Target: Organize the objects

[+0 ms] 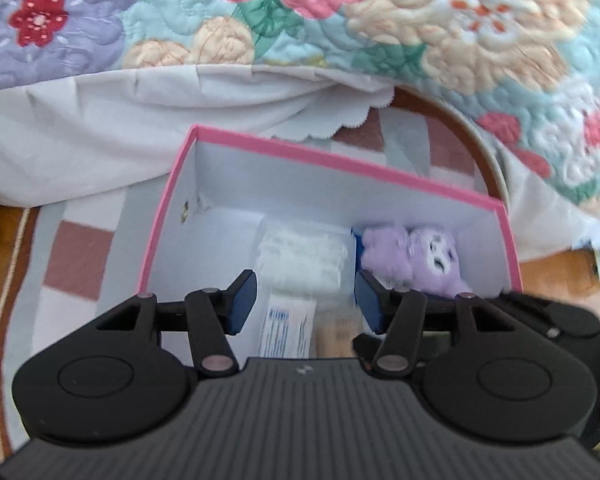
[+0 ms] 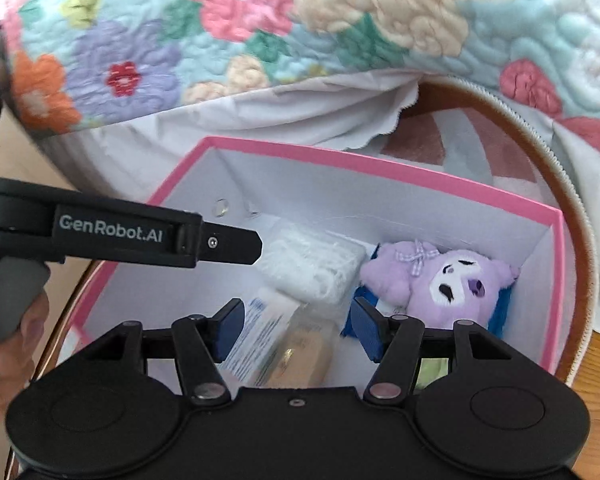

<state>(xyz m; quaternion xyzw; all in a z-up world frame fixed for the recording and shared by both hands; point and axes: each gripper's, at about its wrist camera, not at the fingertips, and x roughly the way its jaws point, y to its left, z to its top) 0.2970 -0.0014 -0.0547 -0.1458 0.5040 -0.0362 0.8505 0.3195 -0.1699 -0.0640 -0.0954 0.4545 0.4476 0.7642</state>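
A pink box (image 2: 380,164) is seen on a checked cloth (image 1: 76,256), with a purple plush toy (image 2: 452,280) in its right corner. Both grippers (image 1: 305,300) (image 2: 296,330) are held apart, empty. A flowered quilt (image 2: 260,20) is spread behind.

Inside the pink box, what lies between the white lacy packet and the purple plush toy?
Nothing lies between them: in the right wrist view the white lacy packet and the purple plush toy are nearly side by side in the pink box, with only a narrow gap.
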